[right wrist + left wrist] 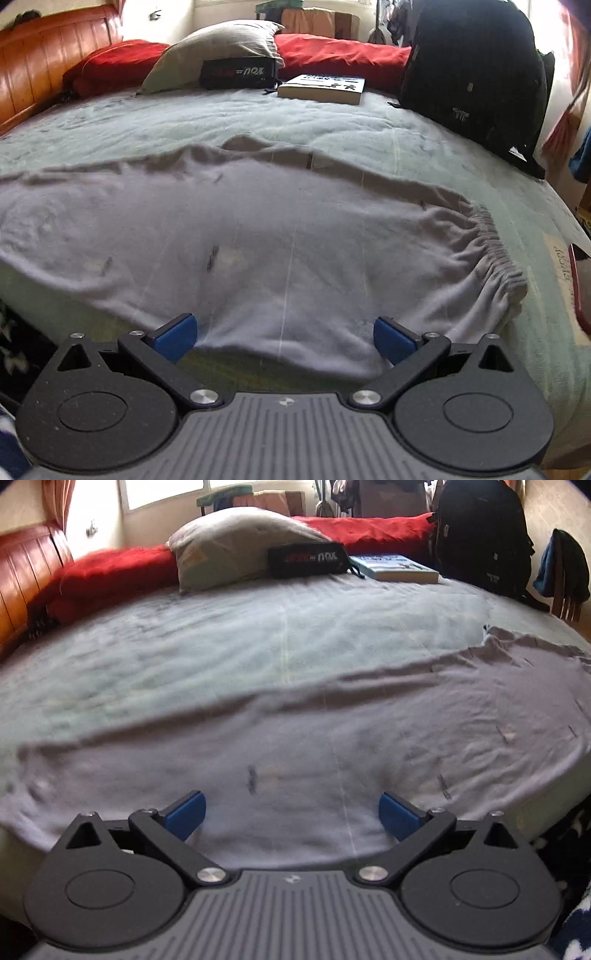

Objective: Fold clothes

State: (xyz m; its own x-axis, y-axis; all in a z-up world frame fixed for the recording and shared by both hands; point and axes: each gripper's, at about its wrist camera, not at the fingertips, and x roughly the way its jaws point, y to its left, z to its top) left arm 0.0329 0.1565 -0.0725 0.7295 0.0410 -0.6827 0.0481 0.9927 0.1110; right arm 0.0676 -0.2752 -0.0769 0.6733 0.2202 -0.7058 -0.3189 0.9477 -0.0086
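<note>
Both tongs spread wide, nothing pinched: my left gripper [291,816] and right gripper [284,338] hover at the near edge of the bed [221,646]. Grey sweatpants [258,229] lie flat across the sheet, elastic waistband [495,240] toward the right. Pillow [229,542], book [321,88], black backpack [476,66] sit well beyond.

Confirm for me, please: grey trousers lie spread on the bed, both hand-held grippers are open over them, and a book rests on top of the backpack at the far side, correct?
Not quite. The book lies flat on the bed, beside the backpack, not on top of it; the right wrist view shows this. The rest holds: the grey trousers lie spread out, and the left hand-held gripper and right hand-held gripper are both open.
</note>
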